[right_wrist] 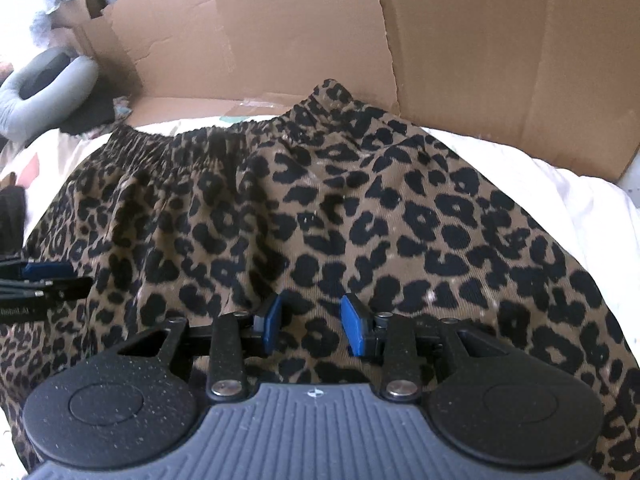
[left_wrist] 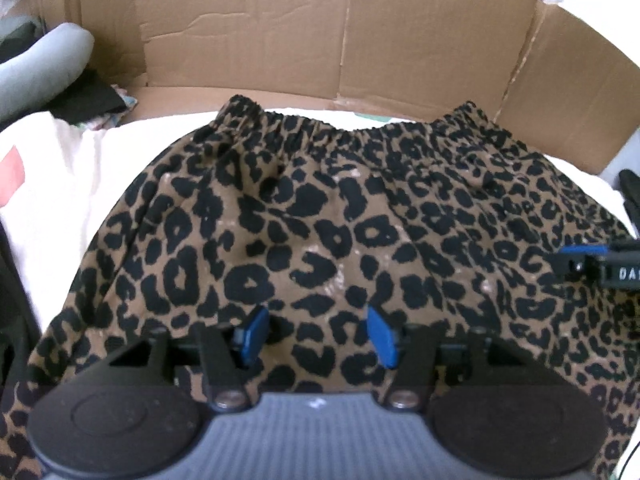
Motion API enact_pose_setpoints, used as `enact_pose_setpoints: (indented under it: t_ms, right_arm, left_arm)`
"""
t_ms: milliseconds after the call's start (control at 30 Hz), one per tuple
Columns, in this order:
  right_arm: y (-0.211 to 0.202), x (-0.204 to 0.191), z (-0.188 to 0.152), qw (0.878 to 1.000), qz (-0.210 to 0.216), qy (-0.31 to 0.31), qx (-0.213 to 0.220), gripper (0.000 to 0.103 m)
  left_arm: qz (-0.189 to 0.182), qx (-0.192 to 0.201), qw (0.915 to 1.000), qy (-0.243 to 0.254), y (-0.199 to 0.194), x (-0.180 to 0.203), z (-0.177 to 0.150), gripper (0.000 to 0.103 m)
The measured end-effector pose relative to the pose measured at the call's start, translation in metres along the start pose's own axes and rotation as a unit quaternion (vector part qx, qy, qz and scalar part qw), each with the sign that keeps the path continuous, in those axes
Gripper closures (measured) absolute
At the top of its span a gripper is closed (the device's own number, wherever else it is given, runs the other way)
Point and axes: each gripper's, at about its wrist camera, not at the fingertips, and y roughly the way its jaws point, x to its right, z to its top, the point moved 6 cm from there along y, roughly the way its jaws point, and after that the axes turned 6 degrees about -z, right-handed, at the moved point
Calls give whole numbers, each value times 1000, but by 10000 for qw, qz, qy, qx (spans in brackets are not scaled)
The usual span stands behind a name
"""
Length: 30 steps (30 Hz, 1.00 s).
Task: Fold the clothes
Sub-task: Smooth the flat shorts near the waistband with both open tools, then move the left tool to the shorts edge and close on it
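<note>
A leopard-print skirt (left_wrist: 320, 216) lies spread flat on a white sheet, its gathered elastic waistband (left_wrist: 344, 128) at the far side by the cardboard. My left gripper (left_wrist: 318, 330) hovers low over the skirt's near part, blue pads apart, nothing between them. My right gripper (right_wrist: 312, 322) is likewise open above the same skirt (right_wrist: 340, 216), nearer its right half. Each gripper shows in the other's view: the right gripper (left_wrist: 592, 264) at the right edge, the left gripper (right_wrist: 44, 280) at the left edge.
A tall cardboard wall (left_wrist: 360, 28) stands behind the skirt. A grey neck pillow (right_wrist: 44, 88) and dark clothes (left_wrist: 92, 100) lie at the far left. The white sheet (right_wrist: 560, 208) runs out to the right, and a pale garment with a red patch (left_wrist: 12, 176) lies left.
</note>
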Motion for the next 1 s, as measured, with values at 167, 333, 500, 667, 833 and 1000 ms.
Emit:
enact_pose_setpoints:
  t_ms: [167, 333, 500, 667, 833, 1000]
  right_arm:
    - [-7, -2, -7, 9999, 25, -85, -61, 62]
    - [-16, 3, -17, 9998, 11, 126, -128, 62]
    - [-25, 1, -25, 9995, 163, 206, -189, 62]
    - [-30, 0, -34, 9994, 159, 97, -278, 62]
    - [-35, -1, -45, 9993, 102, -19, -368, 63]
    - [-40, -1, -53, 9989, 83, -49, -456, 63]
  left_arm:
    - [-92, 94, 9999, -40, -25, -8, 3, 45]
    - [-90, 196, 9997, -104, -54, -23, 8, 45]
    - [148, 315, 9991, -221, -90, -55, 15, 45]
    - [506, 339, 9977, -304, -122, -82, 11, 43]
    - [580, 275, 9972, -377, -147, -99, -2, 43]
    - [598, 252, 9969, -440, -170, -113, -17, 43]
